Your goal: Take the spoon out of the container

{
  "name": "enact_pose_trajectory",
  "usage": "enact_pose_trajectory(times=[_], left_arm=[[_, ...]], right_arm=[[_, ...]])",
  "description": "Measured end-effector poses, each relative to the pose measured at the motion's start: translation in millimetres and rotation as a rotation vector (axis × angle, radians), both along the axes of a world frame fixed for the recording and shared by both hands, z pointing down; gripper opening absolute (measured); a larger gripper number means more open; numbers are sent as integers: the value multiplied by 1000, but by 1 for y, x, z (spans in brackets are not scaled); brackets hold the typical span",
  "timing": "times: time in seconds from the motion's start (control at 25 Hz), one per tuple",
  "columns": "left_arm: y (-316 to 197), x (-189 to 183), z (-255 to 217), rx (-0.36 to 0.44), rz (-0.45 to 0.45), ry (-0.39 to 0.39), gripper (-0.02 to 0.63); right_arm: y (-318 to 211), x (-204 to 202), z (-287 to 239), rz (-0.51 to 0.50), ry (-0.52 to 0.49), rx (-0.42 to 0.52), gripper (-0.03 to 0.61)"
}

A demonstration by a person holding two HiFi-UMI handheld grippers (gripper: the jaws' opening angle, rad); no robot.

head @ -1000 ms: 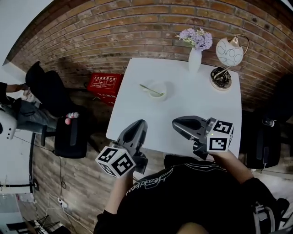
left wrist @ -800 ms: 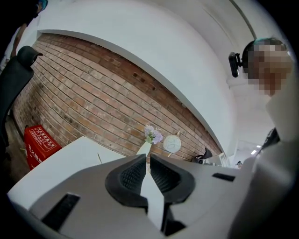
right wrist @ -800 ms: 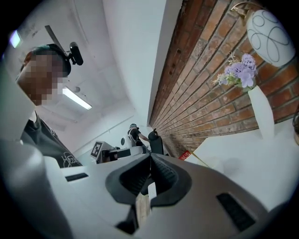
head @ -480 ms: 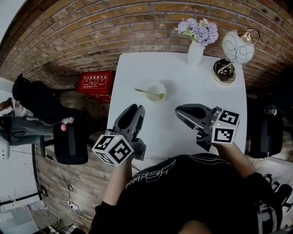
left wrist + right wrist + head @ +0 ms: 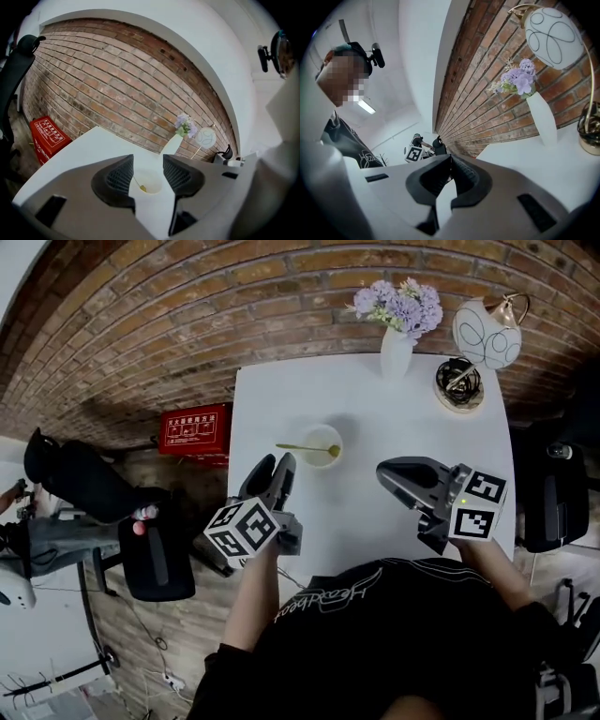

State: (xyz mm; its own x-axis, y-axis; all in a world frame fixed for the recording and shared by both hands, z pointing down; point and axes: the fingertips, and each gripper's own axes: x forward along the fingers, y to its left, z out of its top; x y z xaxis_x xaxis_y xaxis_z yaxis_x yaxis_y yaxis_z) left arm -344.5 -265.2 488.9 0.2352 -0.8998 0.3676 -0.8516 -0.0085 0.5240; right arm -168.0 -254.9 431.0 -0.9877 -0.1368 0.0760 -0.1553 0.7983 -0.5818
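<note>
A small white bowl (image 5: pixel 320 442) stands mid-table on the white table (image 5: pixel 422 418). In it lies a gold spoon (image 5: pixel 302 448), its handle sticking out over the left rim. My left gripper (image 5: pixel 274 471) hovers just short of the bowl on the near left. Its jaws are opening with nothing between them. In the left gripper view the bowl (image 5: pixel 152 177) and the spoon (image 5: pixel 138 183) show beyond the left gripper (image 5: pixel 148 171). My right gripper (image 5: pixel 385 473) hovers near right of the bowl. In its own view the right gripper (image 5: pixel 450 158) has its tips touching and holds nothing.
A white vase of purple flowers (image 5: pixel 397 345) and a globe lamp (image 5: pixel 484 334) stand at the table's far edge. On the floor to the left are a red box (image 5: pixel 192 427) and a black chair (image 5: pixel 155 554). A brick wall runs behind.
The left gripper has moved closer to the bowl and its jaws have parted. The right gripper has stayed roughly where it was, still shut.
</note>
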Motion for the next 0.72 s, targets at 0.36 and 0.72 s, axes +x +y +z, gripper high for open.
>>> enact_pose_trajectory(times=[0.36, 0.72], left_arm=[[-28, -13, 46, -71, 11, -11, 175], [-45, -10, 68, -95, 35, -22, 144]], right_arm=[[-25, 19, 20, 108, 41, -13, -3], [-29, 29, 31, 145, 63, -35, -3]])
